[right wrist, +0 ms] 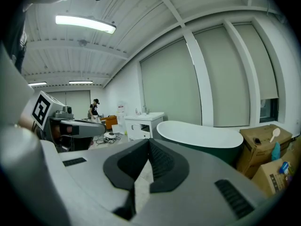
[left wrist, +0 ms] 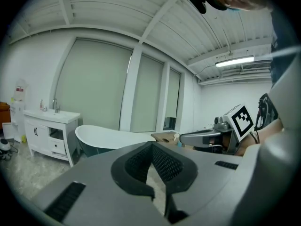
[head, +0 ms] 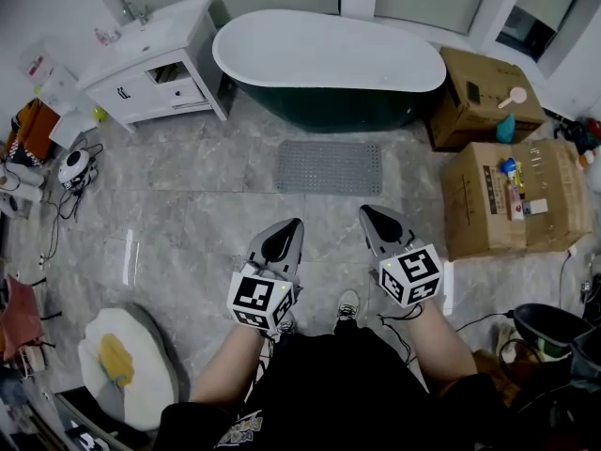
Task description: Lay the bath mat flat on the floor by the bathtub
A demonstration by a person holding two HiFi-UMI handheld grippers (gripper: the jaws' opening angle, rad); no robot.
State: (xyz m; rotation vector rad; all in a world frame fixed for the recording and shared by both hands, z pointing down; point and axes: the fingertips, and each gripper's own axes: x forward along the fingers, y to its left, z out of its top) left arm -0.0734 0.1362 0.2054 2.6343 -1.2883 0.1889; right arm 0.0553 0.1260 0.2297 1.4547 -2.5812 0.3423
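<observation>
Mat (head: 329, 167) count: 1, grey and studded, lying flat on the marble floor at upper centre of the head view, just beside the tub (head: 329, 64) and parallel to its long side. Tub count is also 1, white inside with a dark outer wall. Cardboard boxes number 2, a smaller box (head: 484, 87) at the upper right and a bigger box (head: 507, 195) below it, each with small items on top. At the upper left stands 1 white vanity (head: 155, 59).

Grippers number 2. The hands holding them are hidden behind the marker cubes; only the forearms show, rising from the bottom centre. From both gripper views the mat is blocked by the jaws themselves, and the tub's lower wall is cut off. Between the forearms 1 shoe (head: 348, 303) peeks out, partly covered.

The left gripper (head: 293, 225) and right gripper (head: 369, 214) sit side by side, apart, noses aimed up the frame toward the mat, with bare floor between them and it. The left gripper's (left wrist: 151, 145) jaws are closed tip to tip on nothing. The right gripper's (right wrist: 149, 142) jaws likewise meet at the tips, empty.
</observation>
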